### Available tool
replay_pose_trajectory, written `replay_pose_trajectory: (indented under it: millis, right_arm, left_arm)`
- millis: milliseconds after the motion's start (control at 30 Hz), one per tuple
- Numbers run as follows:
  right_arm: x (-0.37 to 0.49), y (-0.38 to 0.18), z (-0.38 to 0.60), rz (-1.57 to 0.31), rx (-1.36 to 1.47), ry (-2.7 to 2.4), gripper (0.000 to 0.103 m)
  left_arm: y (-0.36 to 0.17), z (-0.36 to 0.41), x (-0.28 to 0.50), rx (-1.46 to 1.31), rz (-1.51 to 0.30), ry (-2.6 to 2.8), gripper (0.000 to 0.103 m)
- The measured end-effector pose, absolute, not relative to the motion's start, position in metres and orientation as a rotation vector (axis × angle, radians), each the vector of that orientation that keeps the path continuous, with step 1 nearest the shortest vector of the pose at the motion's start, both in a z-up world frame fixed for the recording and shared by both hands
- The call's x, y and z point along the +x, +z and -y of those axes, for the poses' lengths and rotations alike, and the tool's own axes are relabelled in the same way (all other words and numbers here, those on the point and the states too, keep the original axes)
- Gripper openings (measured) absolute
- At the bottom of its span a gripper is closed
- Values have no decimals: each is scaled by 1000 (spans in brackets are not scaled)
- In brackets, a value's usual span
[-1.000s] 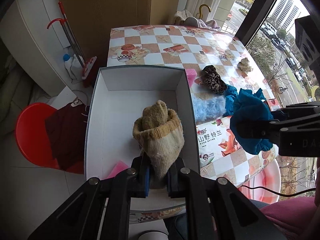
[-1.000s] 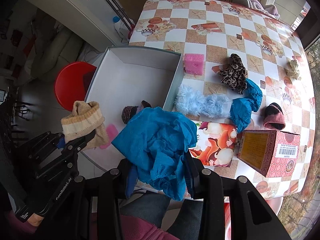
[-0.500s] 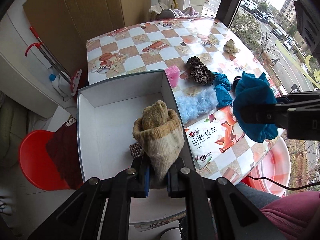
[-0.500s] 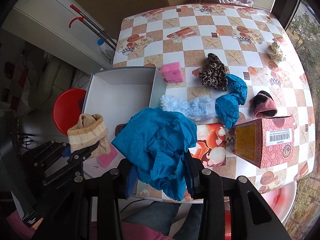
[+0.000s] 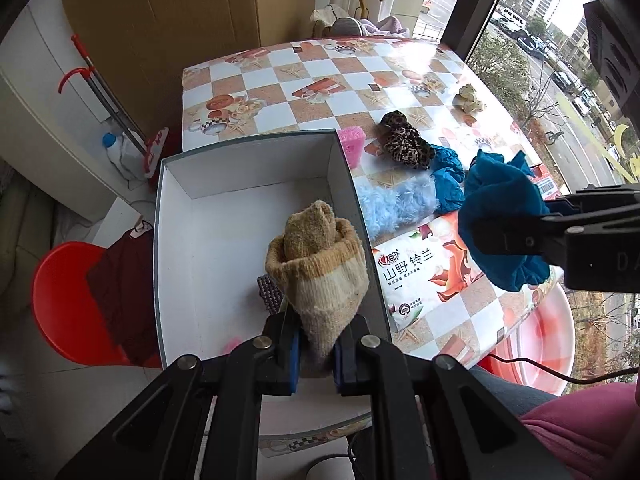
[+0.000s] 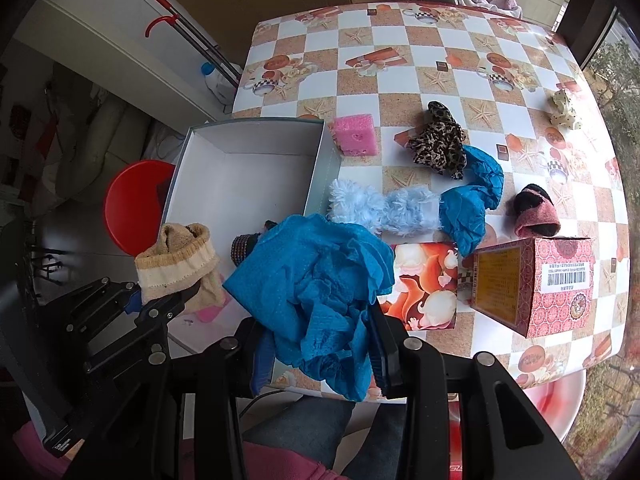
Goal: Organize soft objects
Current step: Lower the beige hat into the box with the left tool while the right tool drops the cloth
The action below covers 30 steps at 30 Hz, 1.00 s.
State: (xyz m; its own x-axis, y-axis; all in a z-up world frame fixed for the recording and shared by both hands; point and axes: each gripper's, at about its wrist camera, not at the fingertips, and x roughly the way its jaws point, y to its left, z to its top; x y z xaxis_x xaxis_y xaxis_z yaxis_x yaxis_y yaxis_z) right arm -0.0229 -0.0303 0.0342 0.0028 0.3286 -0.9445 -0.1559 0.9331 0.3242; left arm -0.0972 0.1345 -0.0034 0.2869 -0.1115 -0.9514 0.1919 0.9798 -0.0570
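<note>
Left gripper (image 5: pixel 315 354) clenches beige sock (image 5: pixel 320 270) over white box (image 5: pixel 256 184); right gripper (image 6: pixel 320 354) grasps blue cloth (image 6: pixel 320 292). Only right view shows pink-black sock (image 6: pixel 534 216).

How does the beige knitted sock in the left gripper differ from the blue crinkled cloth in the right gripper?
The beige knitted sock is thick, ribbed and rolled into a compact bundle; the blue crinkled cloth is thin, loose and spread wide. The sock is held over the white cardboard box, while the cloth hangs nearer the box's edge by the table. Both are soft and clamped between jaws, by the left gripper and right gripper.
</note>
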Motion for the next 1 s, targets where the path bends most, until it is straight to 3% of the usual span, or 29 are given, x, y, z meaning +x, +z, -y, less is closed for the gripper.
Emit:
replay_pose_trajectory:
  millis: [1000]
  right_arm:
    - [-6, 34, -51, -1528, -45, 601, 41]
  left_arm:
    - [-25, -187, -112, -99, -1296, 25, 15]
